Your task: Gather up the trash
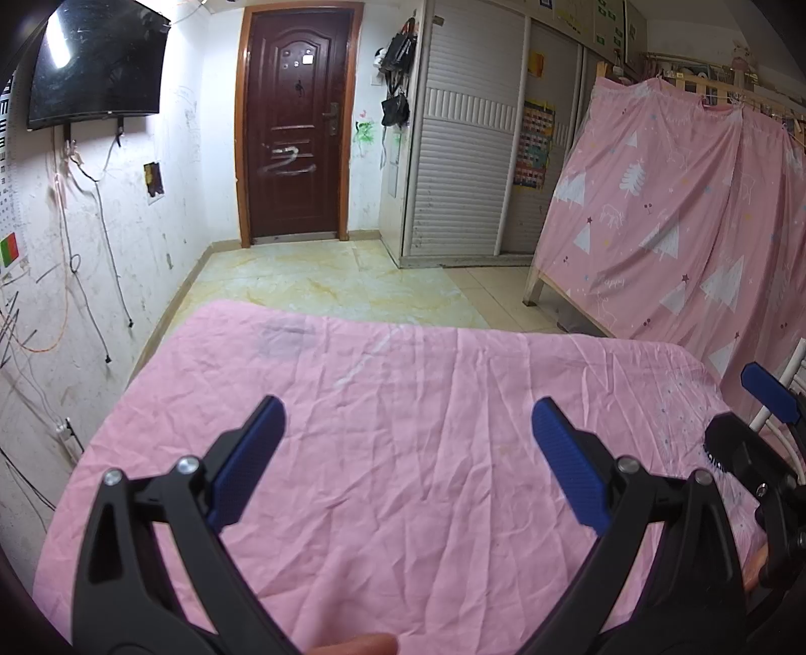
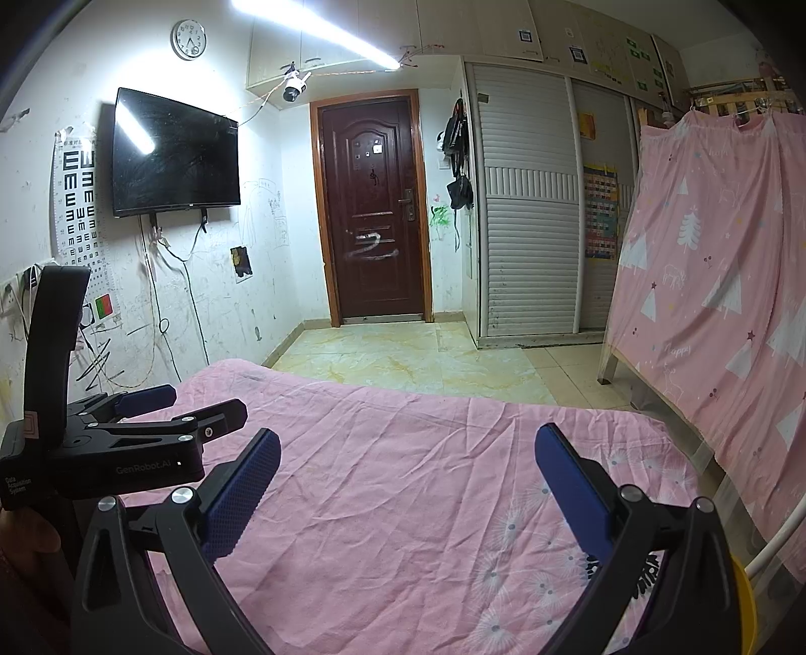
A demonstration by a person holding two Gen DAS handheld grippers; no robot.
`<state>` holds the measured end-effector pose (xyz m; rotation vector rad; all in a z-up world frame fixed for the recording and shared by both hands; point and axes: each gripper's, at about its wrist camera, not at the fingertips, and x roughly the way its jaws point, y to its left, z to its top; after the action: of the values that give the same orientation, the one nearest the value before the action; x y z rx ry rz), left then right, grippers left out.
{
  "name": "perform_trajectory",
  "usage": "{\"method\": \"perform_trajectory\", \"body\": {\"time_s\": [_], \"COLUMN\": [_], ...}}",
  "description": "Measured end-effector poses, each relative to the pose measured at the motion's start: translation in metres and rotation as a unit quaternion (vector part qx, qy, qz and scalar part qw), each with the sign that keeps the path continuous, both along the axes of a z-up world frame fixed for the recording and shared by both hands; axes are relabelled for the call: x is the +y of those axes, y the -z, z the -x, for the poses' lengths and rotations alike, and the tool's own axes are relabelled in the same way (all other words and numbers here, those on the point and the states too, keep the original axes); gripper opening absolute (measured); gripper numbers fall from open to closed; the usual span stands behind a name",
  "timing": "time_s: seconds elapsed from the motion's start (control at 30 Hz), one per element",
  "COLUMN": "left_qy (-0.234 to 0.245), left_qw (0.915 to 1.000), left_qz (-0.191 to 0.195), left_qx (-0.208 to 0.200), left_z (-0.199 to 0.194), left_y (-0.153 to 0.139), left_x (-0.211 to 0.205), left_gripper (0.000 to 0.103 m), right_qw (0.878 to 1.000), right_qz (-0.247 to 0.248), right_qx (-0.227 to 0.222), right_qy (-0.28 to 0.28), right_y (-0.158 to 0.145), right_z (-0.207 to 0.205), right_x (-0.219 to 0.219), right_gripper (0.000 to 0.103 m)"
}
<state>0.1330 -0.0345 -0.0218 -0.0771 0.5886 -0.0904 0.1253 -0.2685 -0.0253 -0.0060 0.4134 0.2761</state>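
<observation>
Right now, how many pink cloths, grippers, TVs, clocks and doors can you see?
Pink cloths: 2, sheet and curtain
Grippers: 2, left gripper and right gripper
TV: 1
Clock: 1
Door: 1
Total: 7

a bed [image 1: 403, 478] fills the lower part of both views, covered by a wrinkled pink sheet [image 2: 403, 478] that lies flat across it. a faint greyish smudge [image 1: 284, 335] marks the sheet near the far edge, and a white dandelion print [image 2: 524, 564] runs along its right side. beyond the bed's far edge is a pale, yellow-veined tiled floor [image 1: 322, 277].
</observation>
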Motion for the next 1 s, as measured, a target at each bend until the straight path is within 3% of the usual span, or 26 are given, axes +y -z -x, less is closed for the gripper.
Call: {"method": "perform_trajectory", "body": {"time_s": [1.0], "left_qy": [0.006], "left_qw": [1.0000], "left_qz": [-0.004], "left_qx": [-0.006], "left_z": [0.0022], "left_y": [0.0010], "left_x": [-0.0022], "left_gripper": [0.095], "right_qw": [1.000], "right_qz": [0.001], "right_qx": [-0.002], "right_qy": [-0.001], "right_y": [-0.0023], "right_z": [0.0002], "right_x": [-0.0034], "right_gripper": [0.094]}}
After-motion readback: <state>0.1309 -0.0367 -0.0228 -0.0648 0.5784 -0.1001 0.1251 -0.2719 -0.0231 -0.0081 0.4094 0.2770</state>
